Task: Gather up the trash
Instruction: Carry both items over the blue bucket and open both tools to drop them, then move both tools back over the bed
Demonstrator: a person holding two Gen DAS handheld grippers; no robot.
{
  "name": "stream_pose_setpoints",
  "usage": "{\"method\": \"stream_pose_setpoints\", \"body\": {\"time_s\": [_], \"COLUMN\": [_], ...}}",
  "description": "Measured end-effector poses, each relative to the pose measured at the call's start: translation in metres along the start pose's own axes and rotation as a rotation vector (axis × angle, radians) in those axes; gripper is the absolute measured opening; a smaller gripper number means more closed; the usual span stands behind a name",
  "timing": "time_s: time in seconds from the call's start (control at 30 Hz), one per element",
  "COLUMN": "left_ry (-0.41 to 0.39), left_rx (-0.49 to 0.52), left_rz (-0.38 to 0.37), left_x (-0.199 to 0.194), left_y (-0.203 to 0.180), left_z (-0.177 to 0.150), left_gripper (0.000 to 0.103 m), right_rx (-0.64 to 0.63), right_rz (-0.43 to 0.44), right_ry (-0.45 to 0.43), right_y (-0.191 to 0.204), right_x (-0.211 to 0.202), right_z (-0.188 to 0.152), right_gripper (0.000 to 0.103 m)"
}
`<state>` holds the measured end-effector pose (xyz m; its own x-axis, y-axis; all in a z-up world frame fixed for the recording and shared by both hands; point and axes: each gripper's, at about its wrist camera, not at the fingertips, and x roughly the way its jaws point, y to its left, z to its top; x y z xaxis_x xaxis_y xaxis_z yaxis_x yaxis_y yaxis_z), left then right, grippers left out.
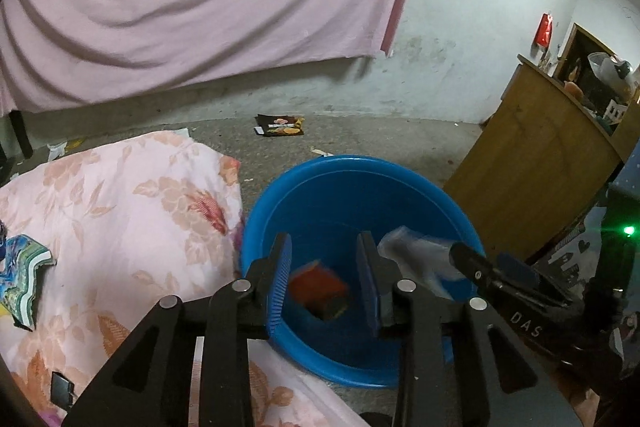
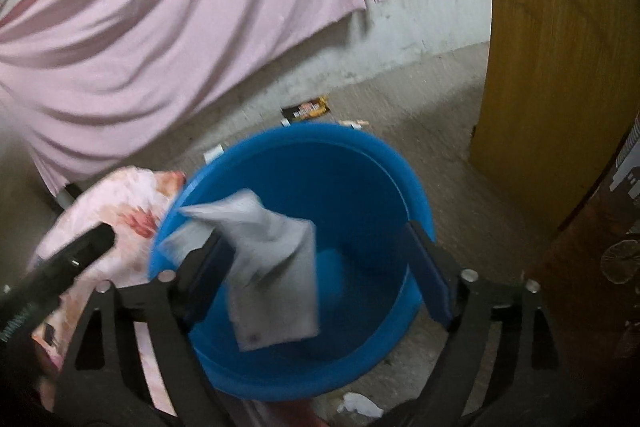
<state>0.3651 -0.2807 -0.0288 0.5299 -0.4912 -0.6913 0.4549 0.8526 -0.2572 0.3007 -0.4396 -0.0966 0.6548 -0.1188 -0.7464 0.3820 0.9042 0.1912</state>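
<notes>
A blue bucket (image 1: 352,163) stands on the floor below both grippers. My left gripper (image 1: 324,267) hangs over it, jaws apart. A blurred red-orange packet (image 1: 318,287) shows between the fingers, inside the bucket, and neither pad touches it. My right gripper (image 2: 320,267) is wide open over the same bucket (image 2: 312,135). A blurred grey wrapper (image 2: 276,267) hangs loose by its left finger, not pinched. In the left wrist view that grey wrapper (image 1: 416,255) sits at the tip of the right gripper's finger (image 1: 472,263).
A floral quilt (image 1: 120,211) lies left of the bucket with a colourful book (image 1: 24,267) on it. A dark snack bag (image 1: 280,126) and paper scraps (image 2: 360,405) lie on the concrete floor. A wooden cabinet (image 1: 532,179) stands right; a pink sheet (image 1: 180,7) hangs behind.
</notes>
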Motion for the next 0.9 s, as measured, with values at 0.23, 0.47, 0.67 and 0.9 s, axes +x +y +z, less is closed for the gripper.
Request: {"method": "stream_pose_setpoints", "body": {"time_s": [0.23, 0.47, 0.67, 0.9], "left_ry": [-0.003, -0.055, -0.166, -0.328], "left_rx": [-0.022, -0.020, -0.017, -0.030], "left_rz": [0.011, 0.041, 0.074, 0.157], "left_x": [-0.009, -0.029, -0.072, -0.136], "left_y": [0.008, 0.016, 0.031, 0.063], "left_z": [-0.003, -0.003, -0.001, -0.006], "left_gripper": [0.032, 0.032, 0.044, 0.067], "right_rx": [0.008, 0.023, 0.000, -0.085], "right_rz": [0.016, 0.081, 0.168, 0.298], "right_ry": [0.018, -0.145, -0.307, -0.496], "right_y": [-0.006, -0.002, 0.020, 0.064], "right_x": [0.001, -0.025, -0.055, -0.094], "right_z": [-0.001, 0.007, 0.012, 0.001], "right_gripper": [0.103, 0.103, 0.103, 0.103]}}
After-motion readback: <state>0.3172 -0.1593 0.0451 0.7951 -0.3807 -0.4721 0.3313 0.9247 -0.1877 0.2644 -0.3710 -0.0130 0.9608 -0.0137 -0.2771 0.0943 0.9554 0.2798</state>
